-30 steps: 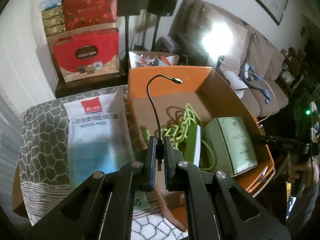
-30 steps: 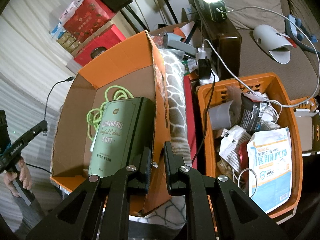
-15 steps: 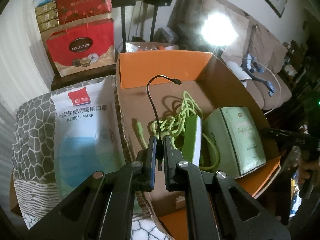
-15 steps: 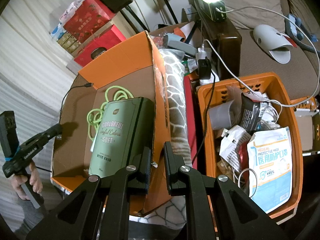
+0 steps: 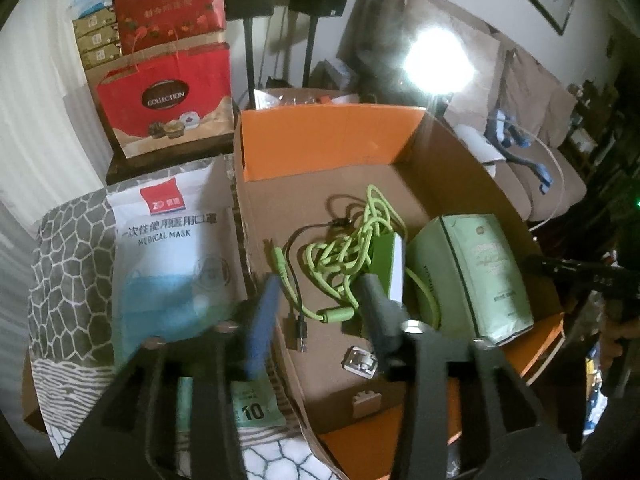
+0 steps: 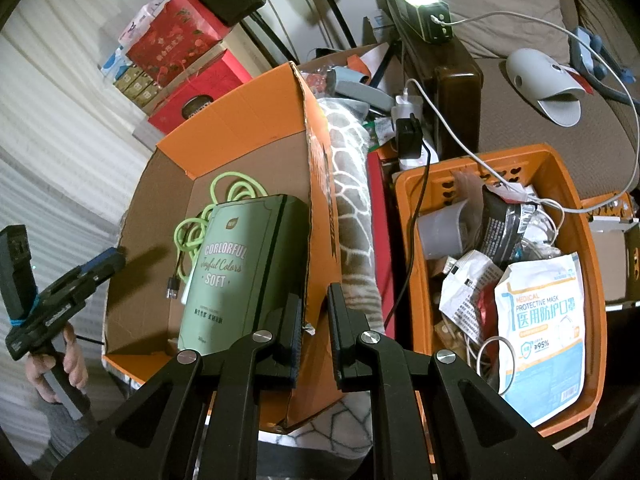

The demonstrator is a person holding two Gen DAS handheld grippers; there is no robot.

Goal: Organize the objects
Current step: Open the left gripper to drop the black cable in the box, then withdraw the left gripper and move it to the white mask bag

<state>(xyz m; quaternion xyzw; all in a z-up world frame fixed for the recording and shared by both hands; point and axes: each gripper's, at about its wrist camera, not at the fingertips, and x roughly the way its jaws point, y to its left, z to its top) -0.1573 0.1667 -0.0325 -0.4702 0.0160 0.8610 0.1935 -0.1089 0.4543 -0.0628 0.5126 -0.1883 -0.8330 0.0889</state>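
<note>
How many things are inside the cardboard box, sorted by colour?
Green: 3 - cable, small box, soft pack
Black: 1 - cable
Silver: 1 - small clip-like piece
Total: 5 inside the cardboard box

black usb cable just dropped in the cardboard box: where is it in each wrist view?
Left wrist: thin black USB cable lies on the box floor, centre, left of the green cable tangle.
Right wrist: only its plug end shows, left of the green tissue pack.
Shared landmark: bright green coiled cable.
</note>
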